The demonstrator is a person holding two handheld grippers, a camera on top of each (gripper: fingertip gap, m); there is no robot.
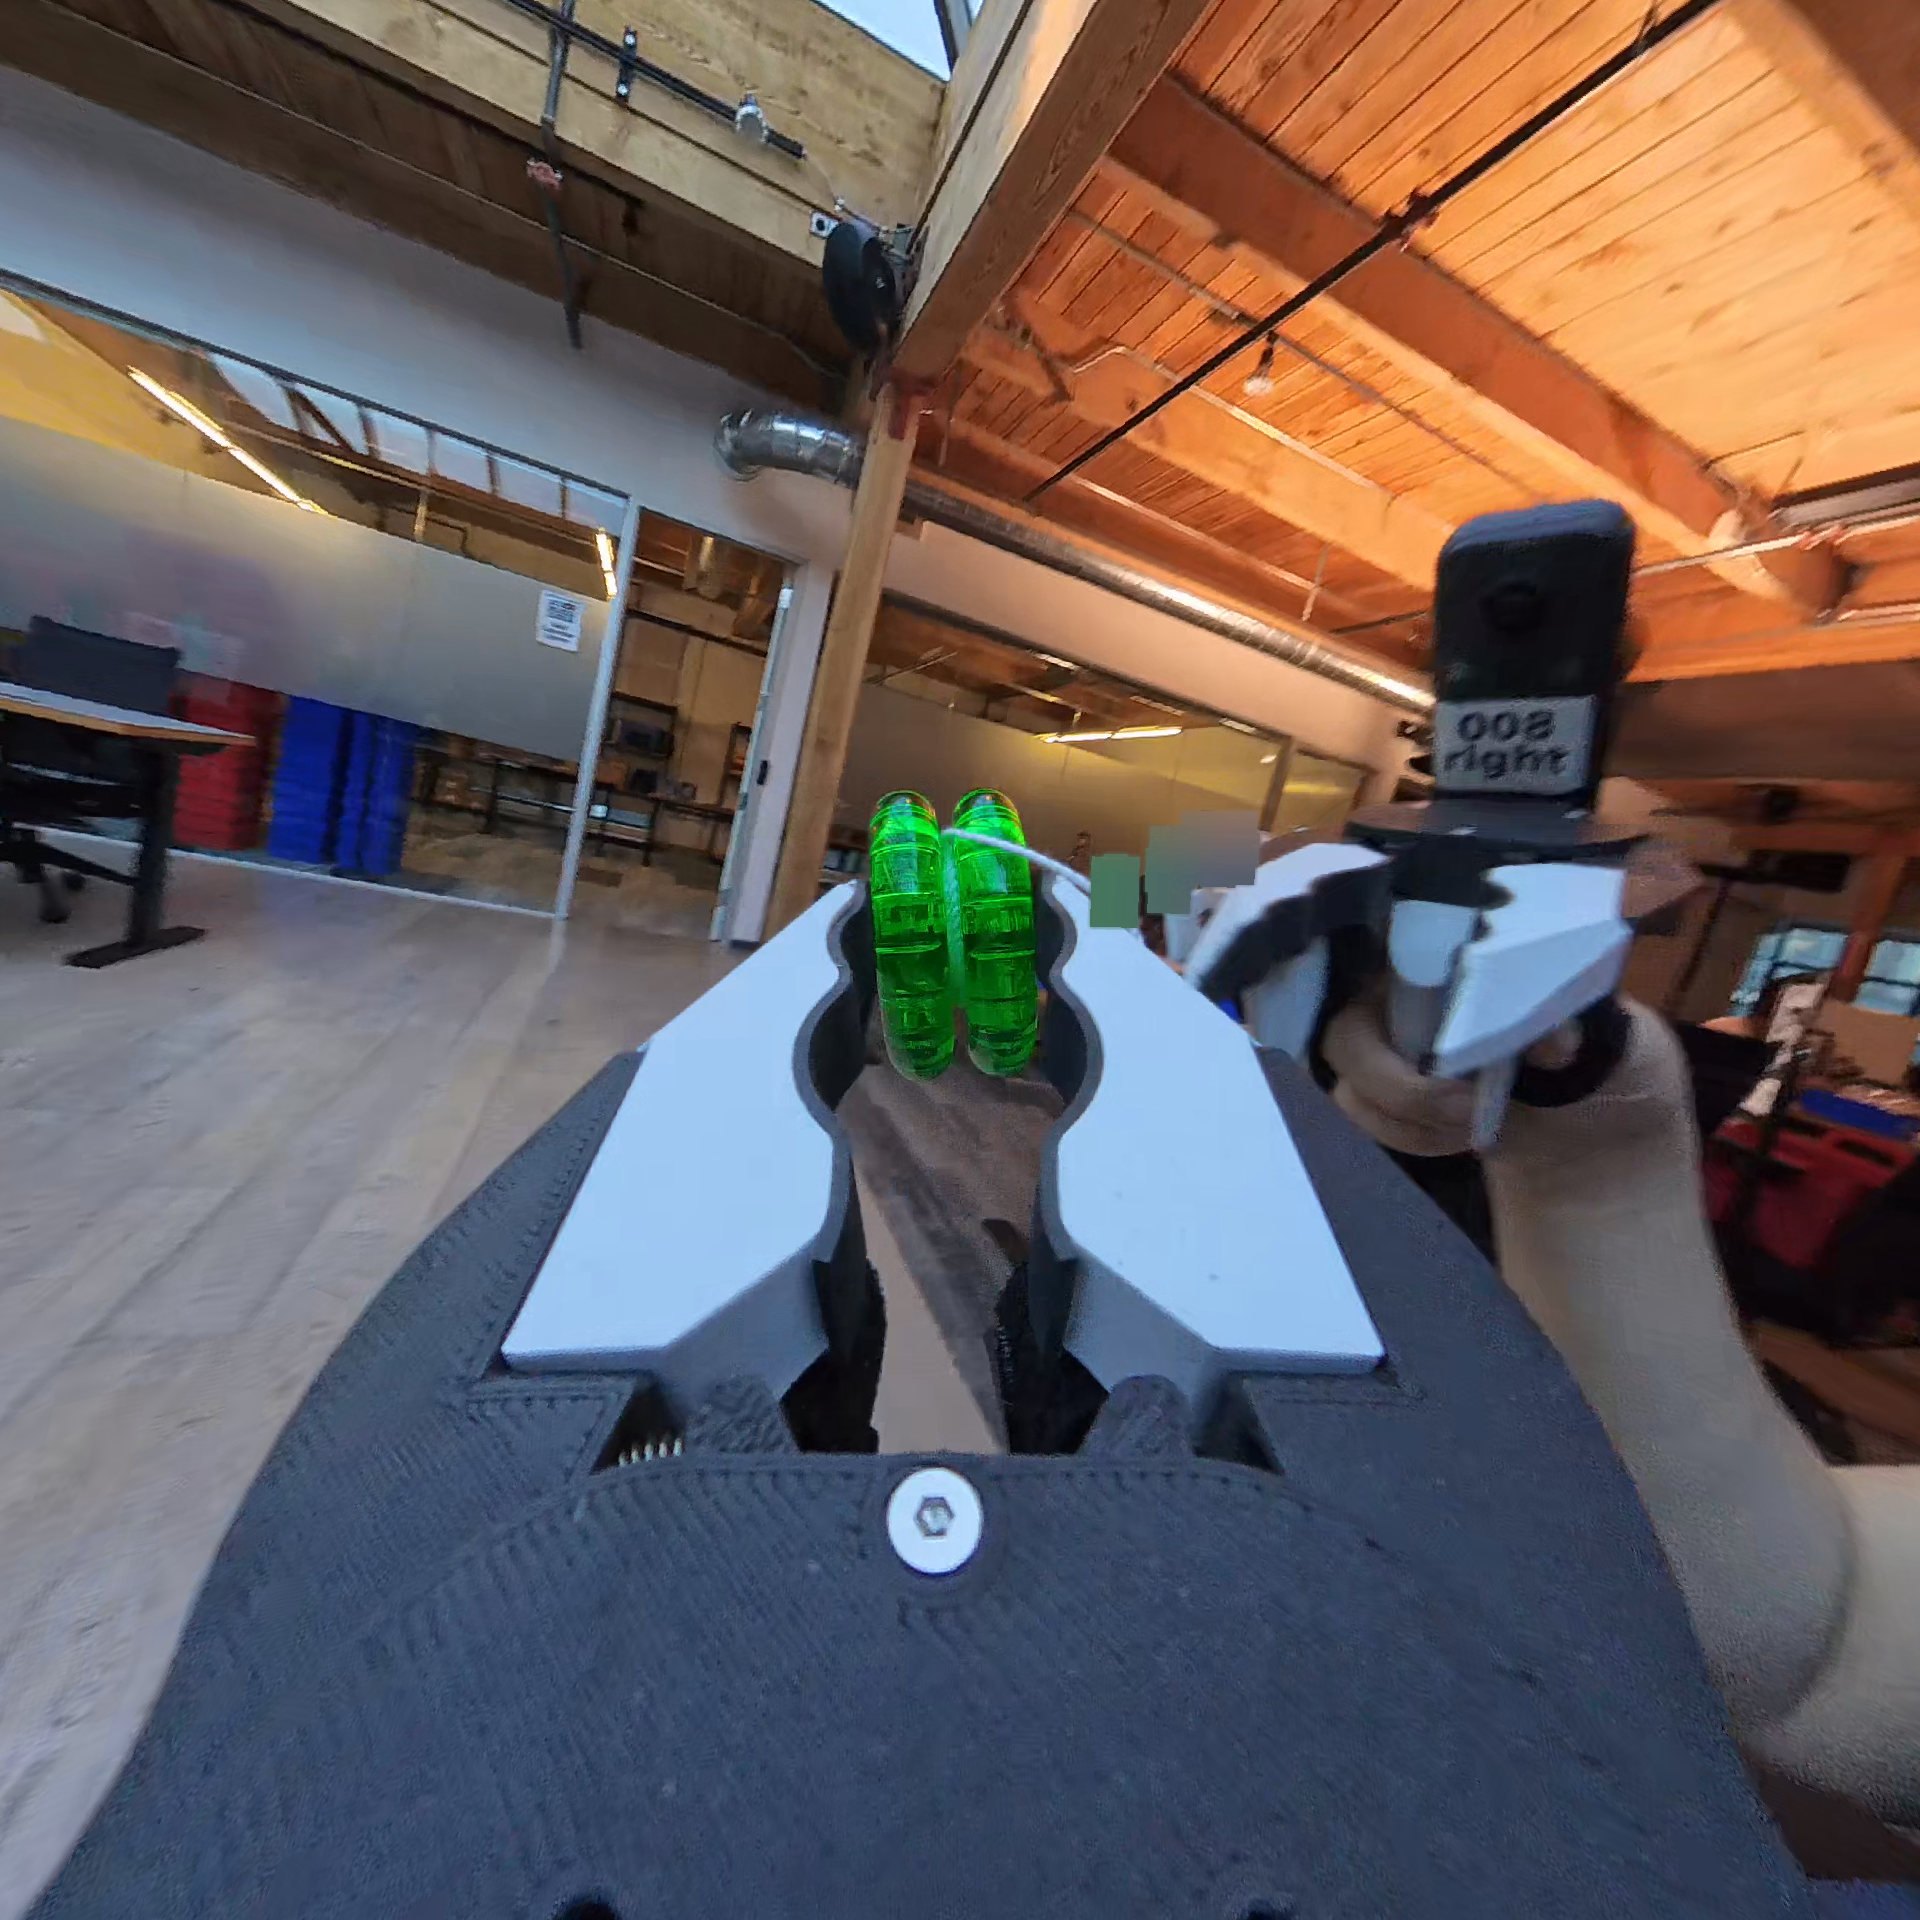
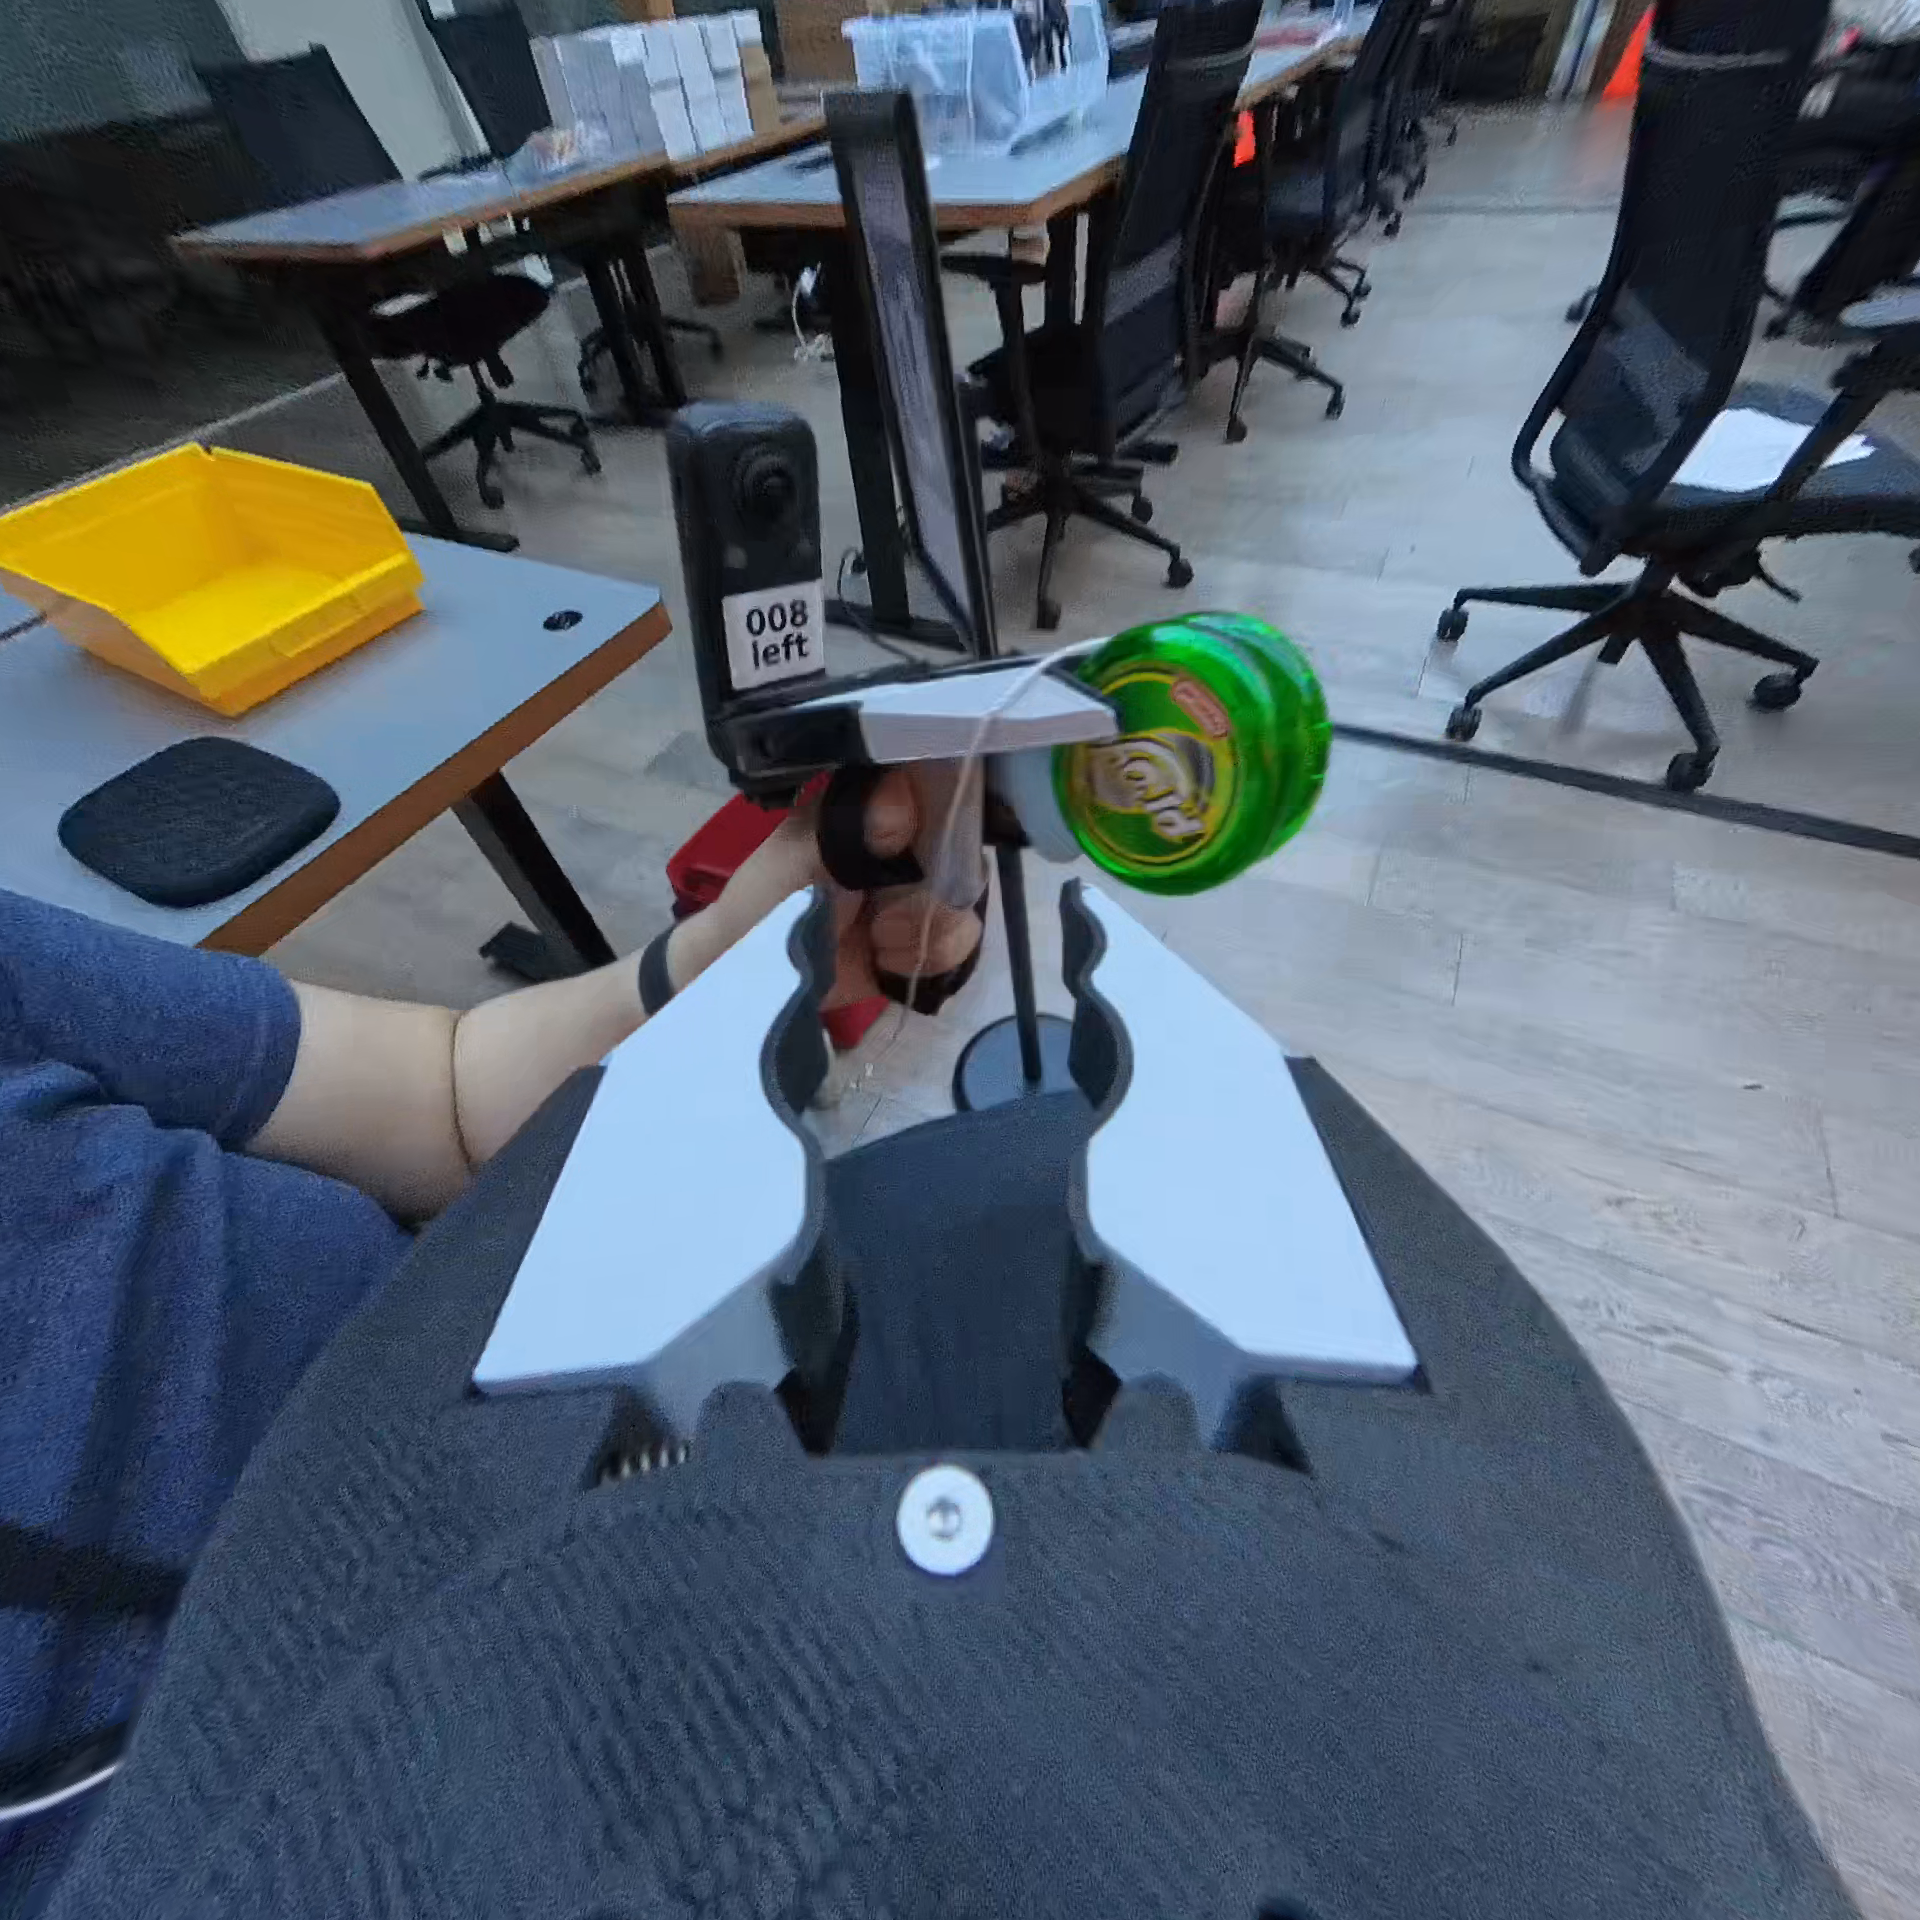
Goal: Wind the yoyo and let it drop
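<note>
Now yoyo clamped between left tongs, right tongs apart

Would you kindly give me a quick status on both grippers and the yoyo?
Left gripper shut on green yoyo, held in the air. Right gripper open, empty. White string hangs loose from the yoyo, not fully wound. Nothing in the way.

Left wrist view: camera rides just behind the left gripper, tilted upward toward the wooden ceiling, with the yoyo close in front. Right wrist view: camera behind the right gripper, angled down at the floor, the yoyo near, just beyond its fingertips. Shared: the yoyo; each view also shows the other gripper beside it.
</note>
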